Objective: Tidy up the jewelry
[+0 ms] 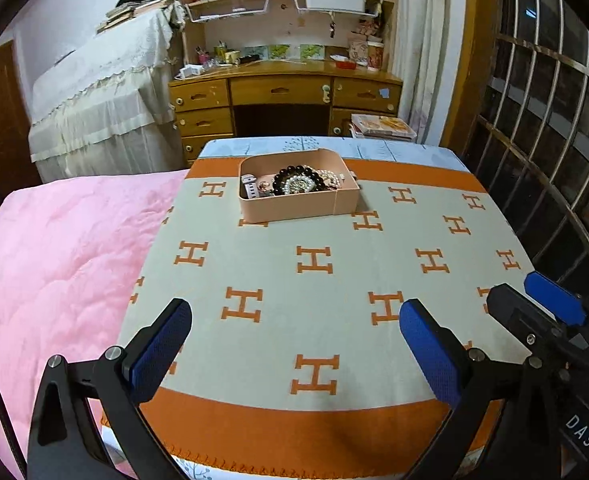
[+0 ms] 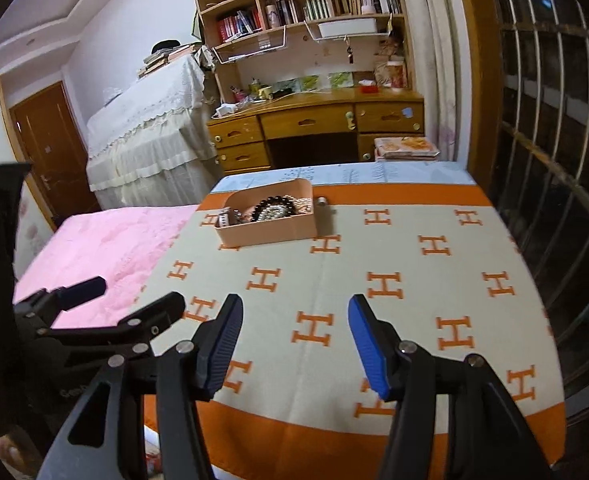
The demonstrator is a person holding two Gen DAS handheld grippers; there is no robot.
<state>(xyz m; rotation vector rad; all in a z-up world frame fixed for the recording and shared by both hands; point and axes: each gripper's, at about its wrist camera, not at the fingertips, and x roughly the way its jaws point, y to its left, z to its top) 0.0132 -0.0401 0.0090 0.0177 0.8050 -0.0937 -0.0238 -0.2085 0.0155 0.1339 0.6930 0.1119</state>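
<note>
One pink tray [image 1: 298, 204] sat at the far end of the H-patterned blanket [image 1: 314, 280], holding a tangle: one dark bead bracelet [image 1: 300, 174], pearl strands [image 1: 330, 178], one watch [image 1: 250, 186]; exact piece count unclear. One small metal item [image 2: 321, 201] lay just outside the tray. Looked mostly done. Left gripper [image 1: 294, 340] and right gripper [image 2: 294, 344] were both spread wide, empty, well short of the tray.

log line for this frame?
left tool: open, empty | right tool: open, empty | box: jewelry inside, far end of blanket | contact: none
</note>
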